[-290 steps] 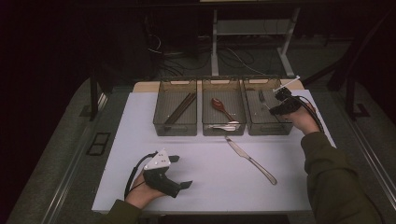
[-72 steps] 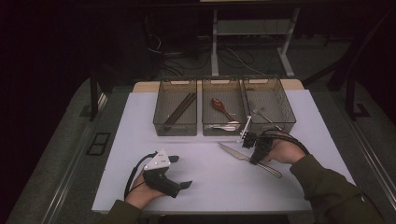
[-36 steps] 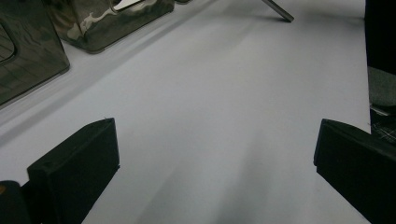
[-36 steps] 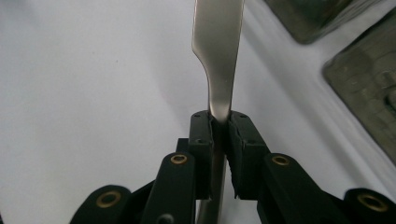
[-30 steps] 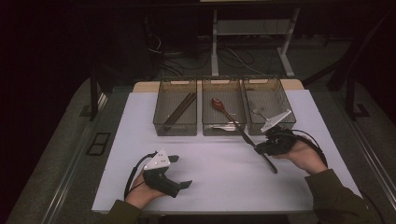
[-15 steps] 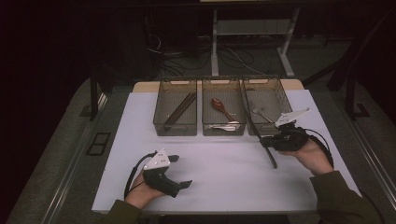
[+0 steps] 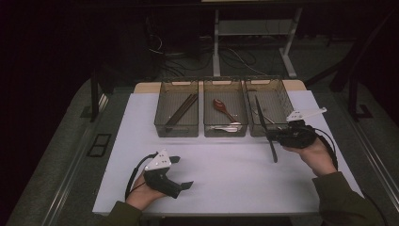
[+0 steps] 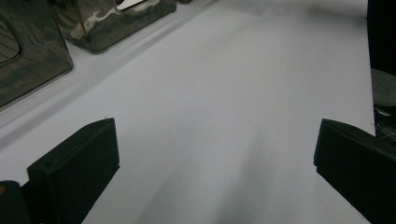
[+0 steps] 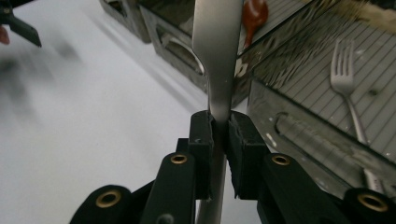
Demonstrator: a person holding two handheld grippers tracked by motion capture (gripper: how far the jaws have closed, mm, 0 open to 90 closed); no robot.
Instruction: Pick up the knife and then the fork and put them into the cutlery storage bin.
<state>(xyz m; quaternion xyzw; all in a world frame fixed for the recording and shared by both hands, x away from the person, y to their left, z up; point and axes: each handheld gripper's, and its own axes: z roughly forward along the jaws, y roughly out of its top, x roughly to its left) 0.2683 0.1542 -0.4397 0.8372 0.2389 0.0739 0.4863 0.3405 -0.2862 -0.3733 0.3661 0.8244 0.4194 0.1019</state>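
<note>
The right gripper [image 7: 272,137] sits at about three o'clock on the white sheet-covered table [image 7: 226,174], its two black jaws clenched on a long silver table knife [image 7: 266,129]. In the right gripper view the pads [image 9: 203,140] press on the knife's narrow neck from both sides, with the broad flat blade rising ahead of them. From the high view the knife is lifted off the table and stands slanted: its upper end leans toward twelve o'clock over the near wall of the rightmost dark mesh bin [image 7: 277,96], its lower end hangs toward six o'clock above the sheet.

Three such bins stand in a row at twelve o'clock. The rightmost holds a silver fork [image 9: 348,88] lying flat on its ribbed floor. The middle mesh bin [image 7: 225,129] holds a reddish-brown wooden spoon [image 7: 222,107] and a pale metal spoon [image 7: 227,127] nearer its front wall. The leftmost mesh bin [image 7: 176,129] holds dark wooden chopsticks [image 7: 181,110] laid on a slant.

The left gripper [image 7: 181,173] rests at about seven o'clock on the sheet, well apart from the bins, held in the person's hand. Its jaws stand wide and released, with only bare white sheet between them in the left gripper view.
</note>
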